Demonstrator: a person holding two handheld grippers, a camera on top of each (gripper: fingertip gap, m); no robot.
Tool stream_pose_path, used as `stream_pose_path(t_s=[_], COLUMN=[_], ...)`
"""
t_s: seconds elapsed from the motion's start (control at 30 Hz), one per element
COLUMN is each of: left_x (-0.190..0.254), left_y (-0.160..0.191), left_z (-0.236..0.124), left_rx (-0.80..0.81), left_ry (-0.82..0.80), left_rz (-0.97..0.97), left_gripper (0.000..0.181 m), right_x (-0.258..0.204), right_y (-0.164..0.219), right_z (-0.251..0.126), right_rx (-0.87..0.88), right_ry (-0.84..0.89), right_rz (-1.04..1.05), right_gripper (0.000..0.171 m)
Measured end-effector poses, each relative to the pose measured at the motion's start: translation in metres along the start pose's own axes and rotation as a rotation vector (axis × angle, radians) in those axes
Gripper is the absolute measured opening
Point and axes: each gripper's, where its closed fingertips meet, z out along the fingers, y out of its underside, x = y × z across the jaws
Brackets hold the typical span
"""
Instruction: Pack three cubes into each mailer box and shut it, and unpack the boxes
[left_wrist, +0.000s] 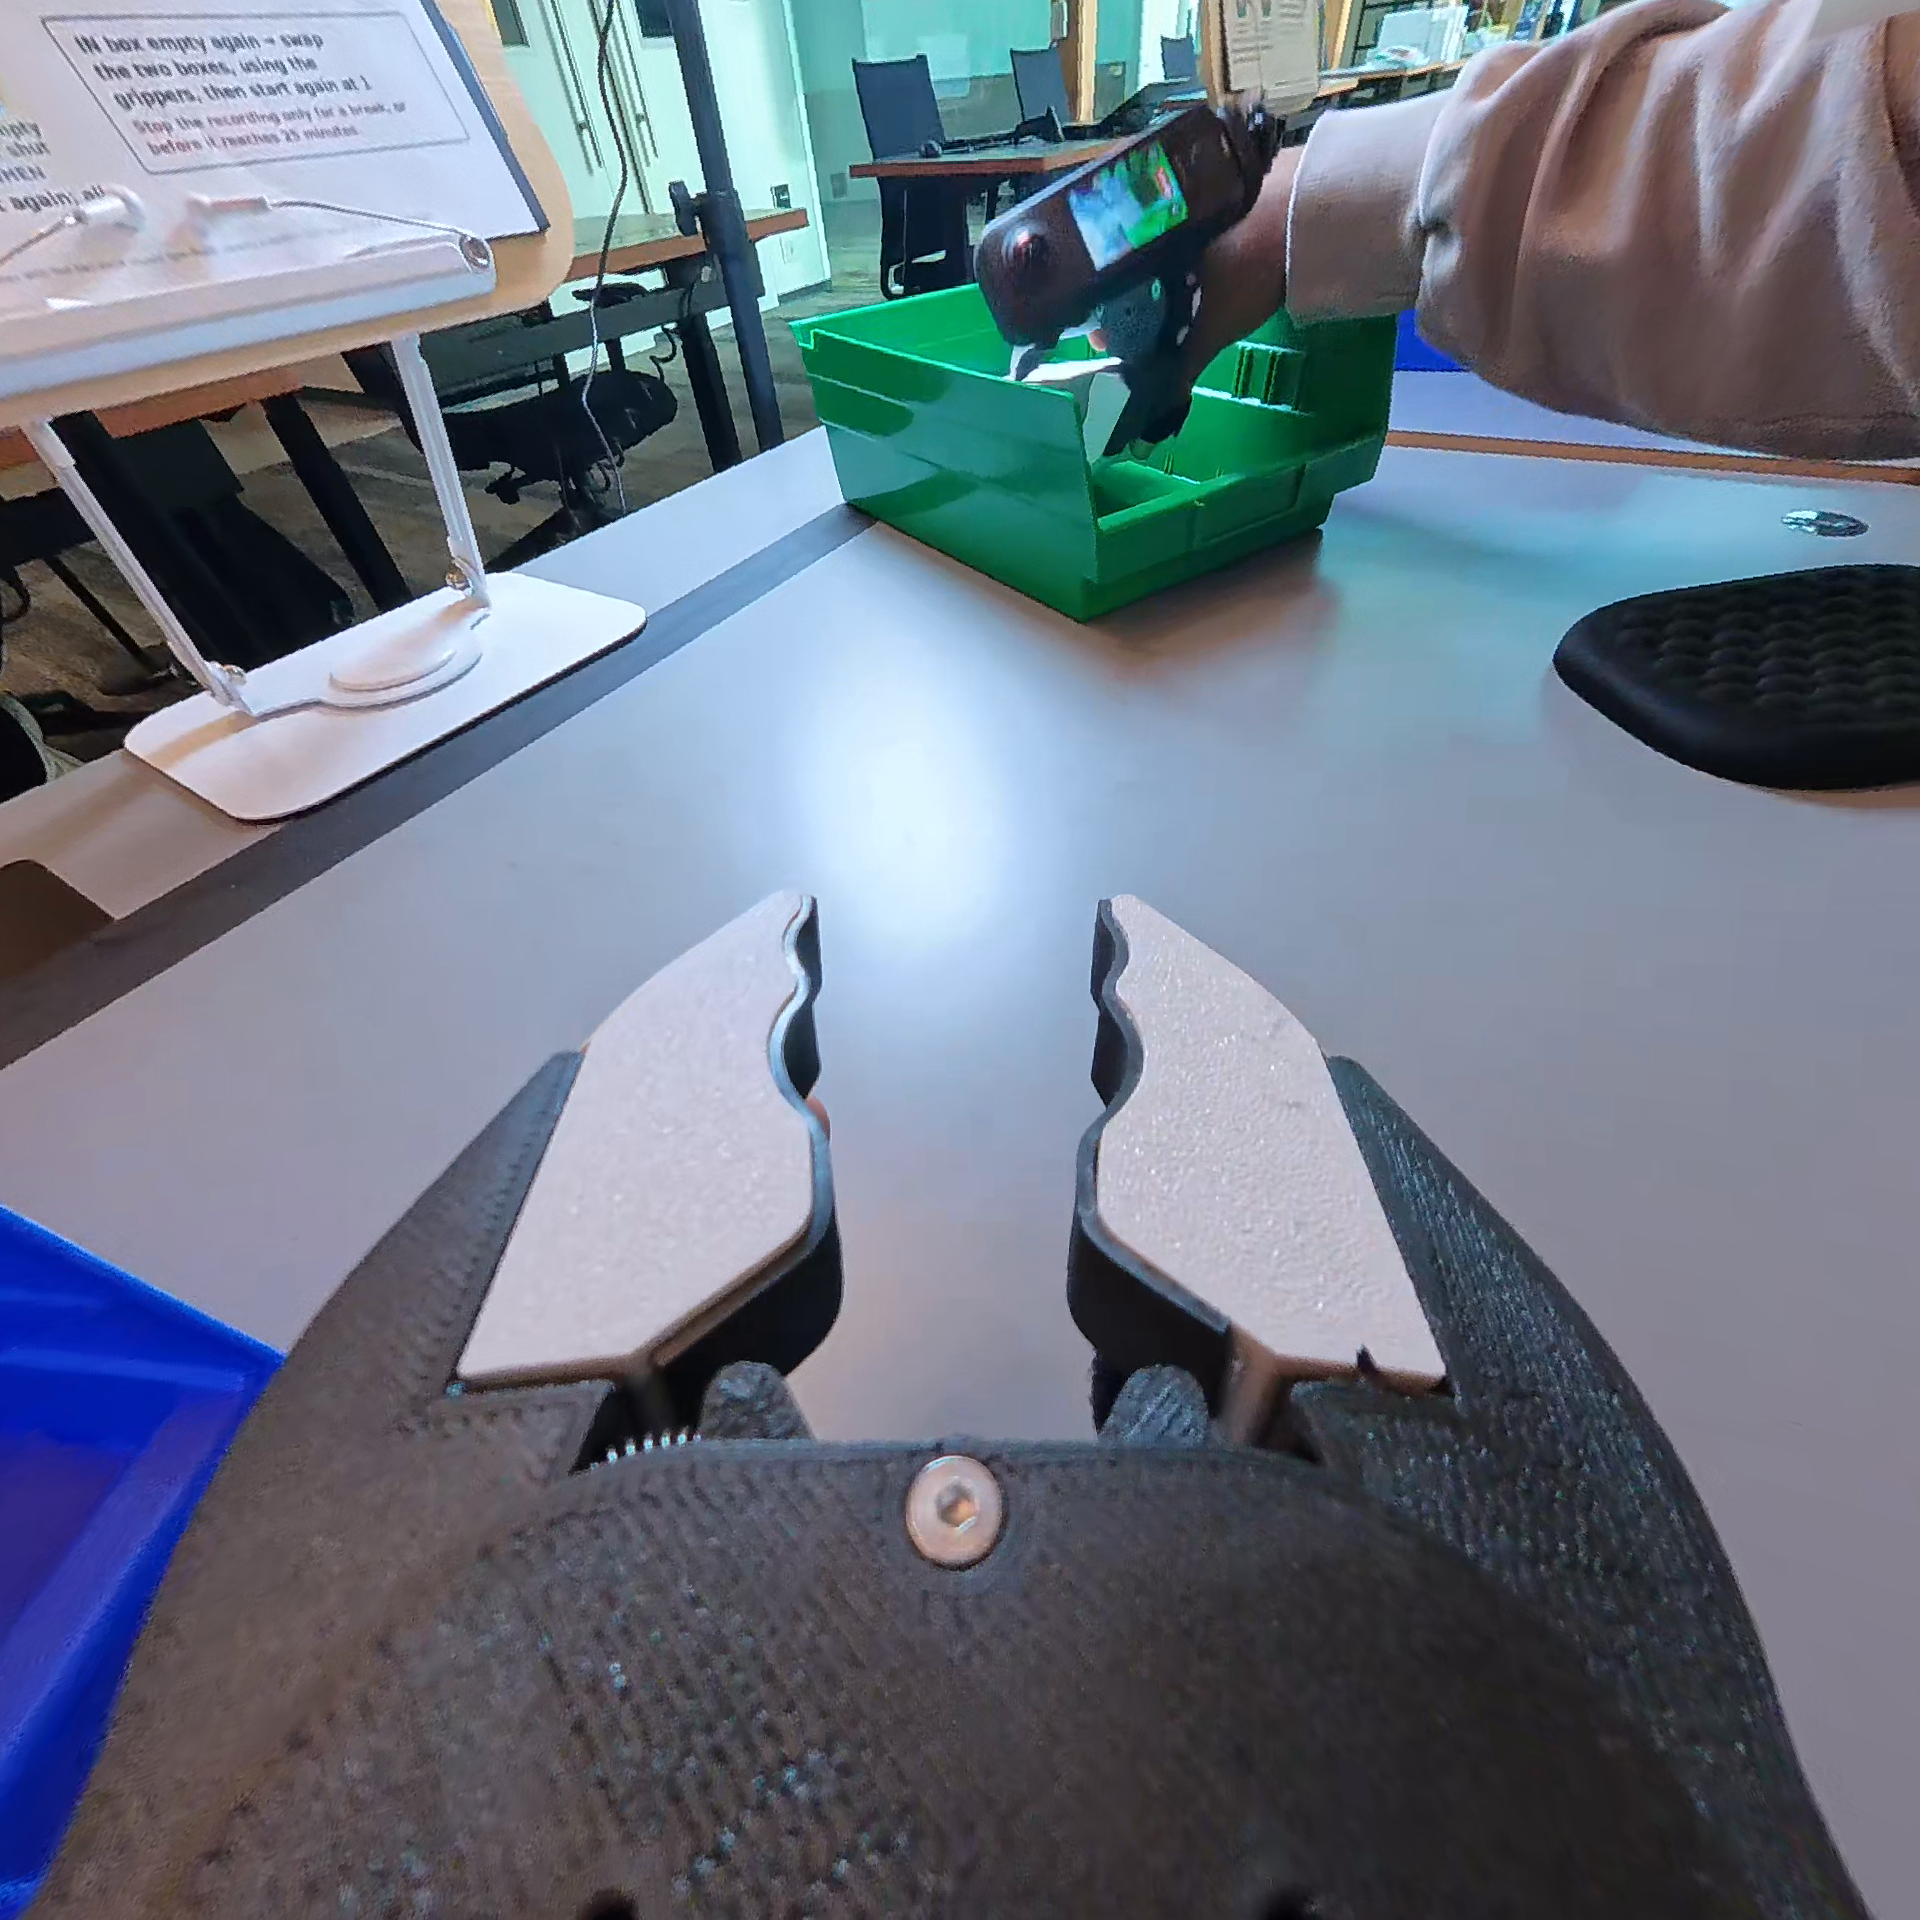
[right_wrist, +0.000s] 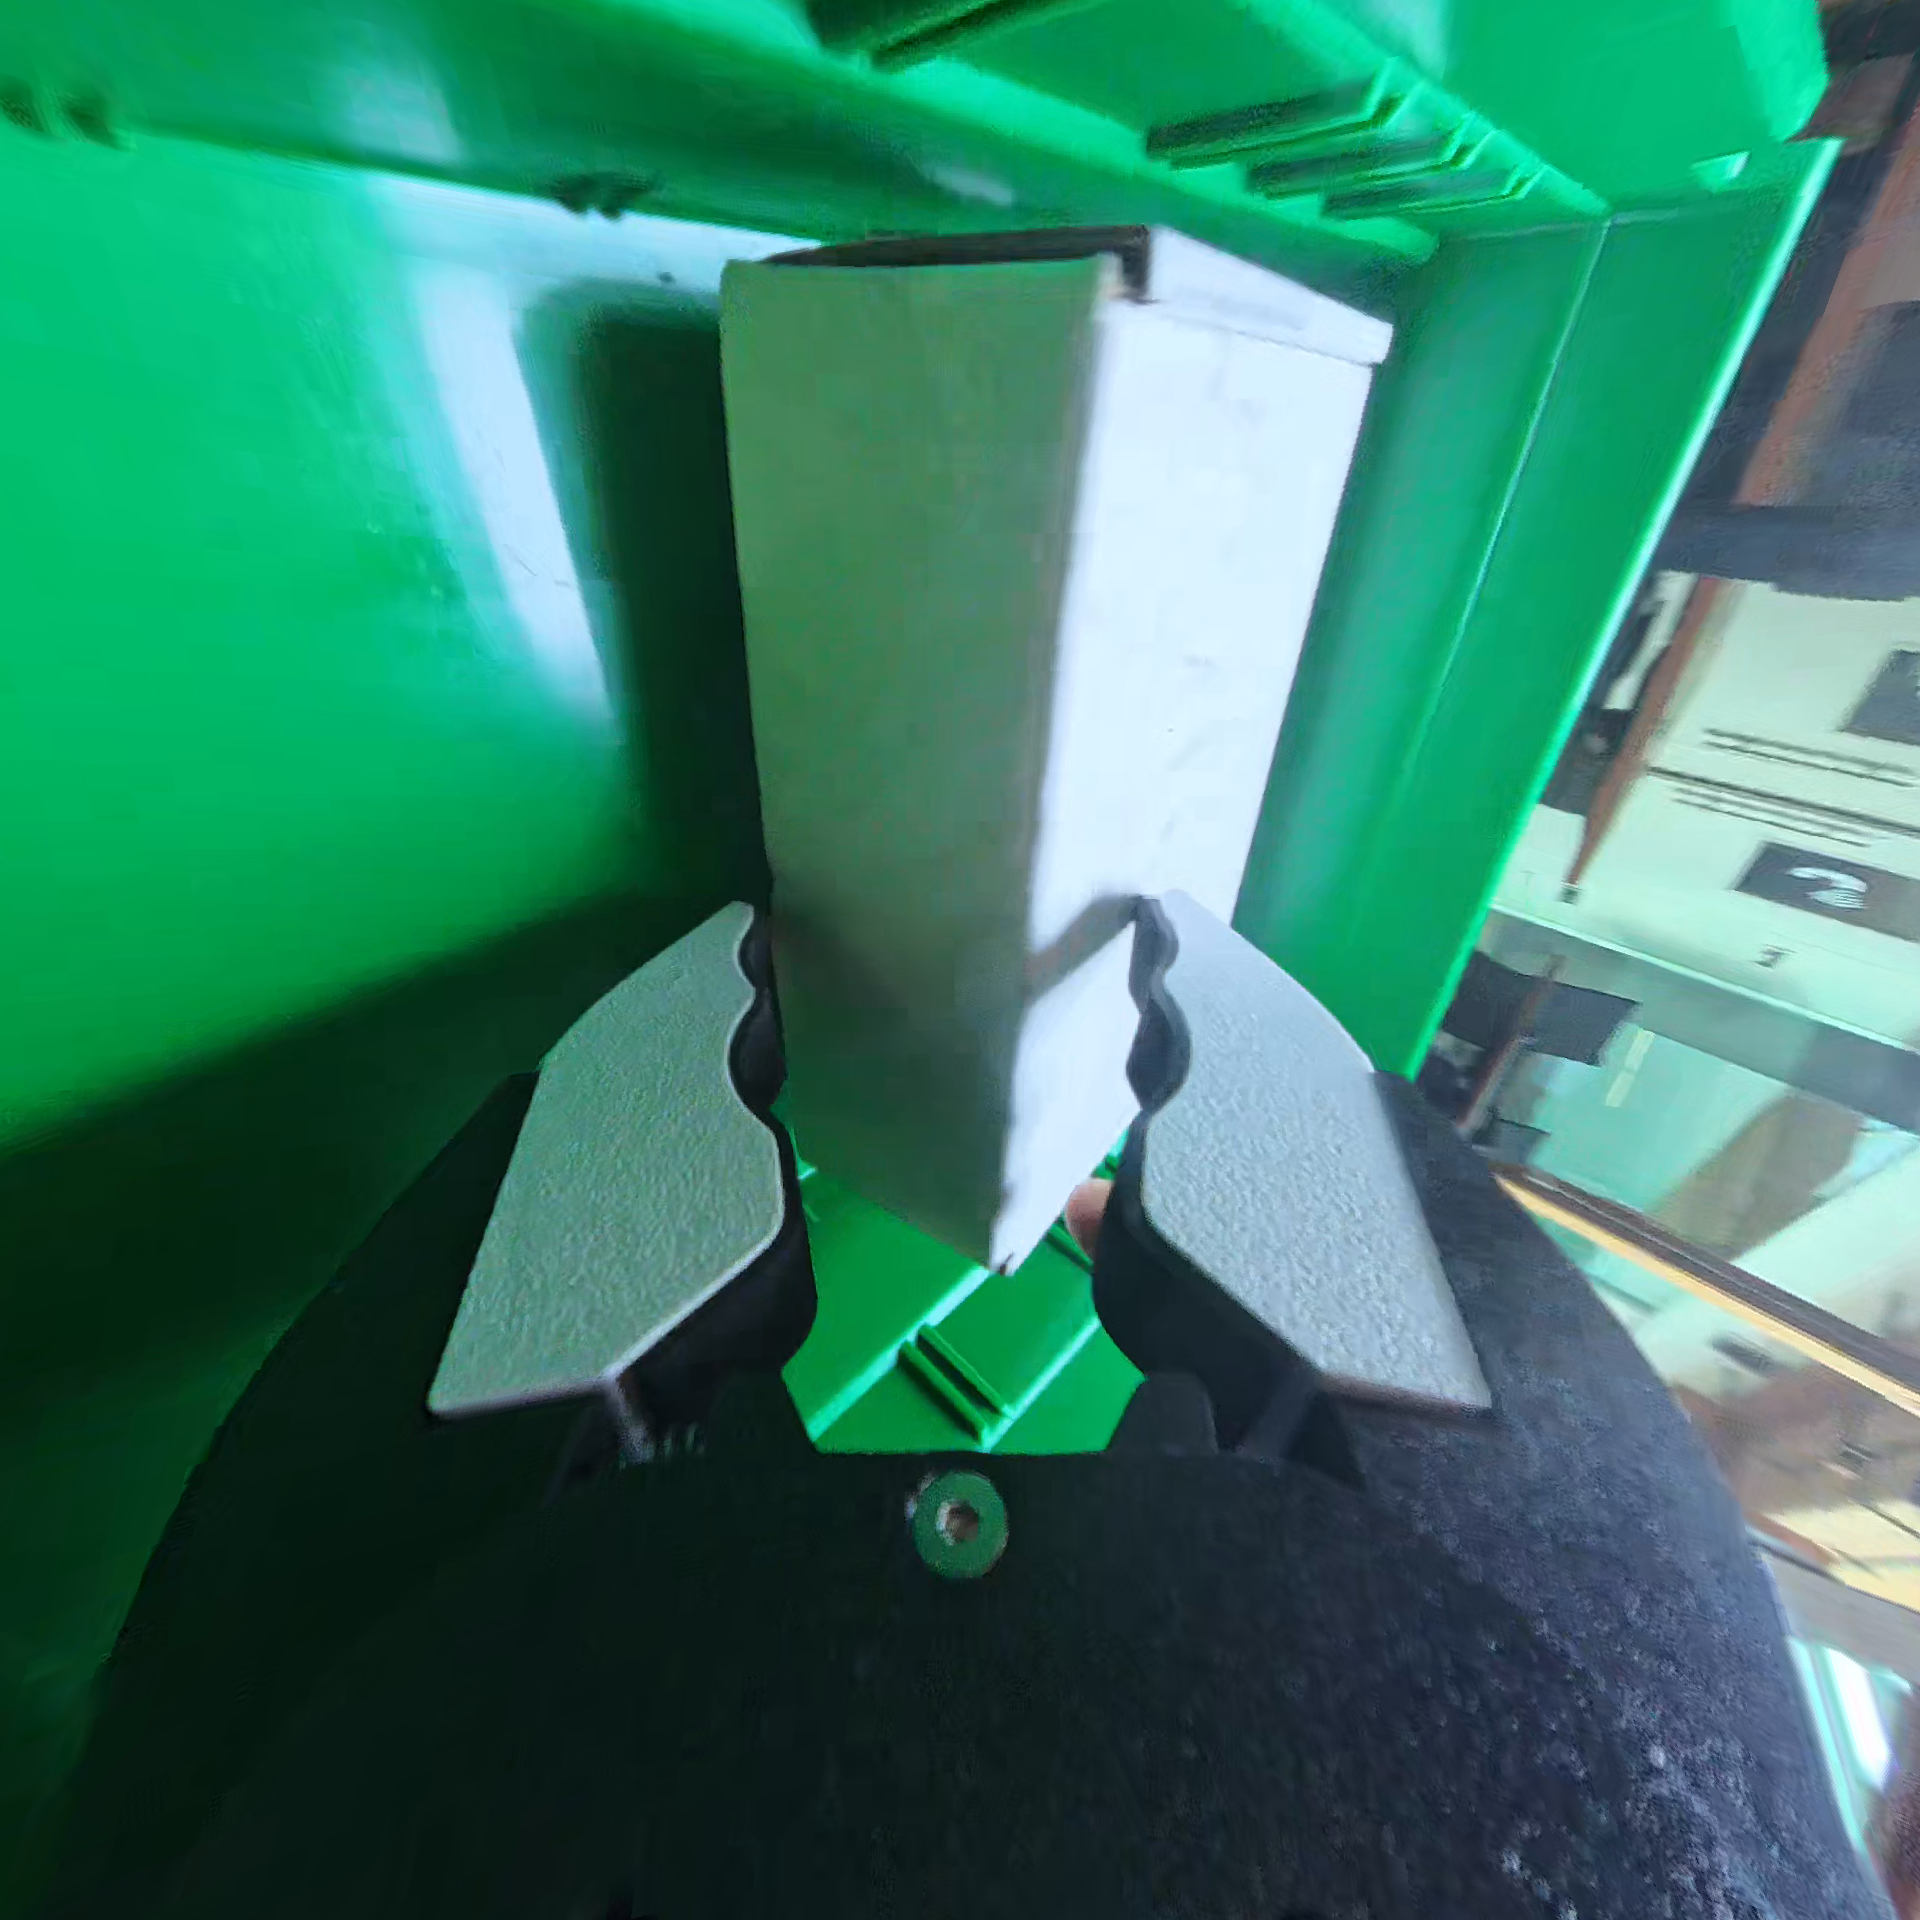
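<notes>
My right claw (right_wrist: 951, 1023) squeezes a white box (right_wrist: 997, 623) inside the green bin (left_wrist: 966, 468) at one o'clock. My left claw (left_wrist: 954, 940) hangs half open, holding nothing, over the table (left_wrist: 1039, 748).

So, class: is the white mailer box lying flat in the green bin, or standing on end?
On end: the mailer box stands tilted inside the green bin, gripped by the right gripper.

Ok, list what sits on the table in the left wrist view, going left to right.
Blue bin → white document stand → green bin, right tongs dipped into it holding a white mailer box → black mat.
</notes>
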Motion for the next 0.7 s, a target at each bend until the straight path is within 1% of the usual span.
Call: stream_pose_path(t_s=[0.03,0.1,0.2,0.37,0.47,0.53,0.63,0.7], left_x=[-0.001,-0.002,-0.001,-0.003,-0.005,-0.008,-0.013,-0.021], left_y=[0.001,0.003,0.004,0.004,0.003,0.004,0.002,-0.002], left_z=[0.001,0.001,0.001,-0.003,-0.004,-0.004,-0.007,-0.012], left_rx=[-0.004,-0.011,-0.016,-0.015,-0.010,-0.010,-0.003,0.007], left_ry=[0.000,-0.002,-0.008,-0.031,-0.036,-0.041,-0.061,-0.094], left_rz=[-0.003,-0.010,-0.006,0.012,0.004,-0.007,-0.022,-0.020], left_gripper=[0.050,0.050,0.049,0.048,0.048,0.049,0.052,0.053], right_x=[-0.003,-0.005,0.001,0.007,0.011,0.012,0.010,0.014], right_y=[-0.004,-0.012,-0.018,-0.014,-0.004,-0.005,-0.016,-0.035], right_z=[-0.003,-0.008,-0.003,0.003,0.009,0.009,-0.009,-0.039], right_rx=[0.018,0.050,0.044,0.009,-0.039,-0.022,0.077,0.233], right_ry=[-0.052,-0.111,-0.126,-0.150,-0.100,-0.074,-0.059,-0.047], right_rz=[0.024,0.049,0.080,0.129,0.112,0.155,0.212,0.314], right_gripper=[0.060,0.056,0.047,0.045,0.044,0.048,0.056,0.057])
